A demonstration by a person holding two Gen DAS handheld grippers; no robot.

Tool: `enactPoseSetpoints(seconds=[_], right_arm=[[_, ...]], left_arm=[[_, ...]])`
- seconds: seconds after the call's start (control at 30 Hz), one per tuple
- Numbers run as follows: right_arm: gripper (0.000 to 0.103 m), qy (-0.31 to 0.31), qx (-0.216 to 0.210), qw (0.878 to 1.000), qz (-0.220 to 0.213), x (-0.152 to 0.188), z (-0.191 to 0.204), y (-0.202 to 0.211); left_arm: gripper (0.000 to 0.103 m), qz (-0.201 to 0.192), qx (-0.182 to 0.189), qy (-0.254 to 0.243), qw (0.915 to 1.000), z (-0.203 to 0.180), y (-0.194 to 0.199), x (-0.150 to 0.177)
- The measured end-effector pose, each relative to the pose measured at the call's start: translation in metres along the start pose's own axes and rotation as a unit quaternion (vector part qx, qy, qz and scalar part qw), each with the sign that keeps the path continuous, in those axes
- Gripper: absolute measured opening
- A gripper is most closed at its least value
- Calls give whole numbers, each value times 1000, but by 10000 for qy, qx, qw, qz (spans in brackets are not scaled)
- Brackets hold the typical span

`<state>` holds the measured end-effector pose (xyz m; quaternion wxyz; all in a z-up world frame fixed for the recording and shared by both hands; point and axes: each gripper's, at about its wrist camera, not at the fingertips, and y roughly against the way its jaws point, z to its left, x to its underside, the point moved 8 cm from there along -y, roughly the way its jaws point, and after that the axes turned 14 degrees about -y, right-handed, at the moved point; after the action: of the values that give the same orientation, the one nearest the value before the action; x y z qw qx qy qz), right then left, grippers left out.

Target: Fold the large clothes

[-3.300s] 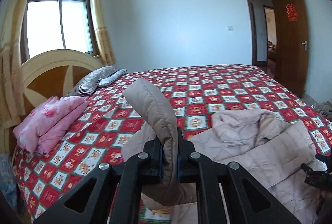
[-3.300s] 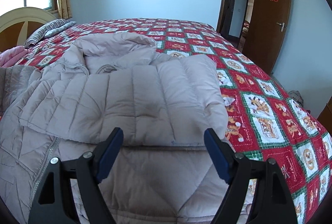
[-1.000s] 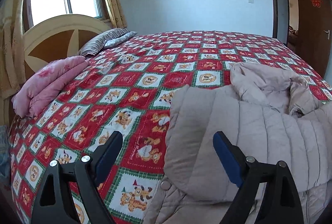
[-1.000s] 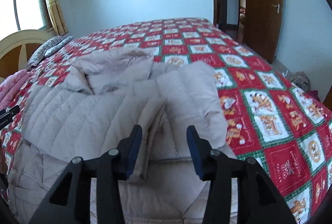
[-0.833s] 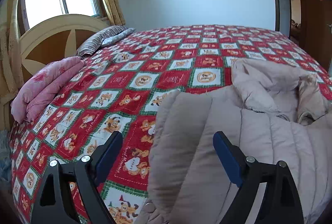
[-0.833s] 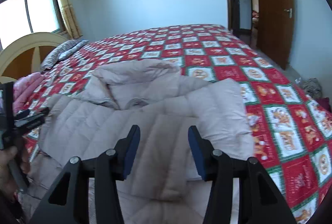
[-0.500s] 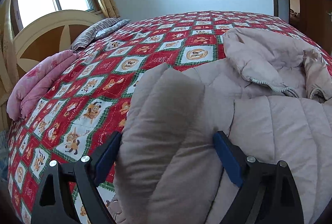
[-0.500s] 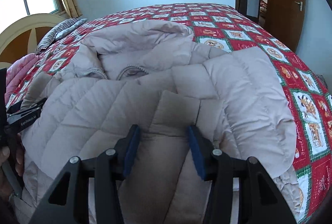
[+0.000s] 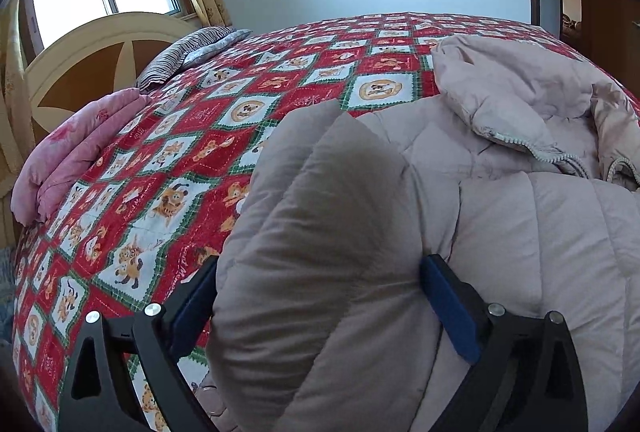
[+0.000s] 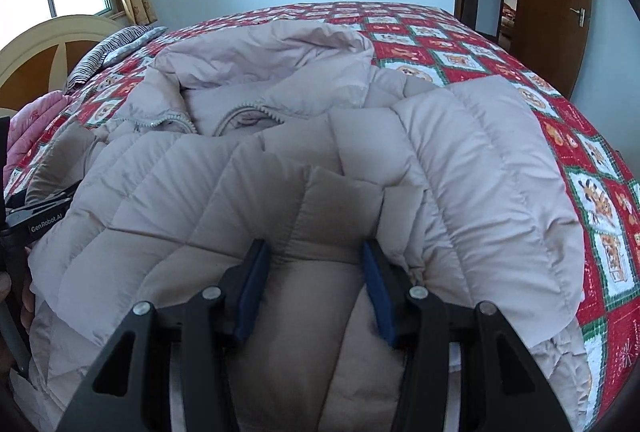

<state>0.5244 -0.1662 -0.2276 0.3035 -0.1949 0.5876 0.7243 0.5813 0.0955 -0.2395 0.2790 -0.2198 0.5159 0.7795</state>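
A beige quilted down jacket (image 9: 540,252) lies spread on the red patterned bedspread (image 9: 200,152), its hood (image 9: 500,84) toward the far side. My left gripper (image 9: 320,292) is down on the jacket's left edge. Its jaws are opening, and a puffy fold bulges between them. In the right wrist view the jacket (image 10: 460,172) fills the middle, with both sleeves folded across its front. My right gripper (image 10: 314,272) stands half open, pressed down over a raised quilted panel between its blue pads (image 10: 252,284). The left tool's black frame (image 10: 38,220) shows at the left edge.
A folded pink blanket (image 9: 80,148) and a striped pillow (image 9: 188,52) lie by the cream and brown headboard (image 9: 92,60) on the left. Bare bedspread (image 10: 600,192) runs along the jacket's right side. A brown door (image 10: 552,4) stands at the far right.
The left gripper has let go of the sleeve it held up; the sleeve now lies folded across the jacket. Both grippers have come down and forward onto the jacket.
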Motion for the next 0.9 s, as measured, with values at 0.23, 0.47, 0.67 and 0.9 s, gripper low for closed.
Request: enactPoseSetpoints(seconds=[0.23, 0.47, 0.67, 0.9], right_arm=[[51, 263, 323, 9991, -19, 2, 4, -1], [63, 413, 575, 9955, -625, -19, 29, 41], [67, 591, 106, 9973, -414, -23, 78, 25], [67, 614, 168, 9979, -86, -2, 79, -14]], left_arm=[[100, 48, 1, 37, 10000, 0, -4, 2], [101, 38, -95, -4, 9999, -1, -3, 3], [101, 29, -113, -10, 9999, -1, -3, 2], [101, 31, -104, -9, 9999, -1, -2, 2]])
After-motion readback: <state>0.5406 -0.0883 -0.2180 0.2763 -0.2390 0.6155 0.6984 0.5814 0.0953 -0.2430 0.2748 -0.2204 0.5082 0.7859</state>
